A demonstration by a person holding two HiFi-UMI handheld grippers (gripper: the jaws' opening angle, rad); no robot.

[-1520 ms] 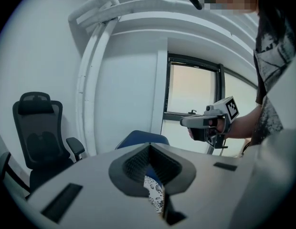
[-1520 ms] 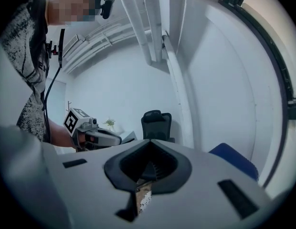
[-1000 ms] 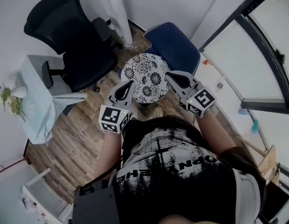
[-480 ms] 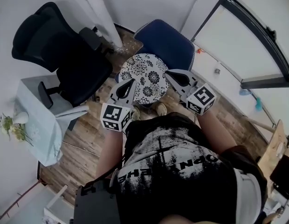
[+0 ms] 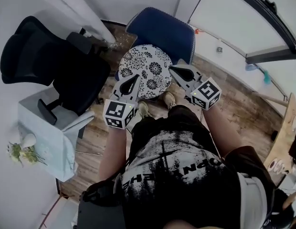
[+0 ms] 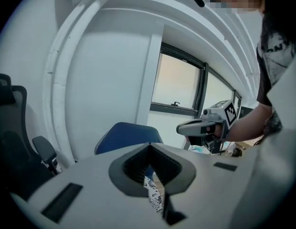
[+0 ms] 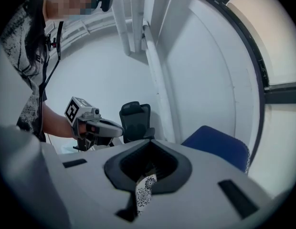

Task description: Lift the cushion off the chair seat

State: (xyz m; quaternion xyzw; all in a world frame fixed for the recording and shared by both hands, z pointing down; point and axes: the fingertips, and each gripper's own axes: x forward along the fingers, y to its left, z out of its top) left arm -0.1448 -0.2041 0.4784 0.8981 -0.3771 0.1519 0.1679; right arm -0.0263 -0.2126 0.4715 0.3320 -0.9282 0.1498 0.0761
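Observation:
The round white cushion (image 5: 147, 65) with black flower print sits in front of the blue chair (image 5: 162, 28), covering the seat's near part. Whether it touches the seat I cannot tell. My left gripper (image 5: 134, 79) is shut on the cushion's near left rim. My right gripper (image 5: 173, 70) is shut on its right rim. In the left gripper view a strip of printed cushion (image 6: 153, 194) shows pinched between the jaws, with the blue chair (image 6: 125, 134) and the right gripper (image 6: 201, 126) beyond. The right gripper view shows the same pinched cushion (image 7: 145, 191) and the left gripper (image 7: 99, 127).
A black office chair (image 5: 52, 56) stands just left of the blue chair. A small table with a pale cloth (image 5: 51, 136) and a flower vase (image 5: 23, 147) is at the left. A white pillar (image 5: 76, 8) rises behind. The person's shoes (image 5: 170, 99) rest on the wooden floor.
Both grippers have sunk a little, still holding the cushion between them. The head view has swung, so the chairs sit higher and the table lower in the picture.

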